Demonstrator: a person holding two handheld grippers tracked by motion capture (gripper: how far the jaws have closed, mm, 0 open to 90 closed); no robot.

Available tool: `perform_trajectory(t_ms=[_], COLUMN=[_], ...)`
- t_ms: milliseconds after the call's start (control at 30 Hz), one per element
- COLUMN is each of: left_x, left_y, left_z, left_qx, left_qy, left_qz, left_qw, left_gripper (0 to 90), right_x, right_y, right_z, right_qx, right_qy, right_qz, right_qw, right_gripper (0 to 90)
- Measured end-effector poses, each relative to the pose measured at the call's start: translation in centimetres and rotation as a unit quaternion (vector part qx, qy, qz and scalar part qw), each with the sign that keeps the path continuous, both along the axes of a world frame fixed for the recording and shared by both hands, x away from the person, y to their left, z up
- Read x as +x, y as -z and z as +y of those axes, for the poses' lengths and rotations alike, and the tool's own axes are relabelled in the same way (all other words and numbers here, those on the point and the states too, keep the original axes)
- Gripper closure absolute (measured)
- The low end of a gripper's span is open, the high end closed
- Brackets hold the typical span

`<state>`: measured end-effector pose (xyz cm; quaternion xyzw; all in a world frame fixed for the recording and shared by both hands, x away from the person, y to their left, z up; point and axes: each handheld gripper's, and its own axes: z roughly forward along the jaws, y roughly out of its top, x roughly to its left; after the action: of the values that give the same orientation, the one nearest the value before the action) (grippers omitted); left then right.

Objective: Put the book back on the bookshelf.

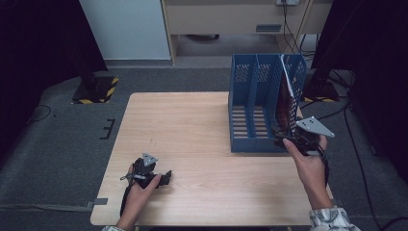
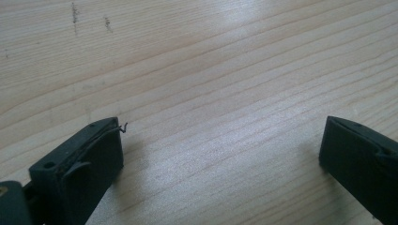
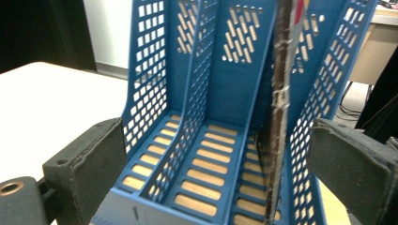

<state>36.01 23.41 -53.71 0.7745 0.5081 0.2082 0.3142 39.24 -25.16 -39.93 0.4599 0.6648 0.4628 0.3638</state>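
Right tongs [image 1: 284, 137] released at file rack [image 1: 255, 103] front edge; left tongs [image 1: 161, 180] released over bare table [image 1: 192, 125].

Blue file rack [image 3: 206, 93] centre frame; thin book [image 3: 280, 108] upright in its rightmost compartment. Right gripper [image 3: 220, 173] jaws wide apart, bottom corners.
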Motion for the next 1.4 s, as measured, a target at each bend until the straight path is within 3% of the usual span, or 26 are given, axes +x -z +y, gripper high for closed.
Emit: perform_trajectory(t_ms=[400,833,1400], left_x=[0.0,0.0,-0.1], left_y=[0.0,0.0,0.0], left_z=[0.0,0.0,-0.1], left_qx=[0.000,0.000,0.000], left_qy=[0.000,0.000,0.001], left_qz=[0.000,0.000,0.000], left_qw=[1.0000,1.0000,1.0000], left_gripper=[0.0,0.0,0.0], right_x=[-1.8,-3.3,-3.5], right_y=[1.4,2.8,3.1], right_z=[0.5,1.8,3.9], right_qx=[0.003,0.006,0.020], right_qy=[-0.008,-0.041,-0.078], right_qz=[0.018,0.038,0.055], right_qw=[0.9998,0.9984,0.9952], right_gripper=[5.7,5.5,5.6])
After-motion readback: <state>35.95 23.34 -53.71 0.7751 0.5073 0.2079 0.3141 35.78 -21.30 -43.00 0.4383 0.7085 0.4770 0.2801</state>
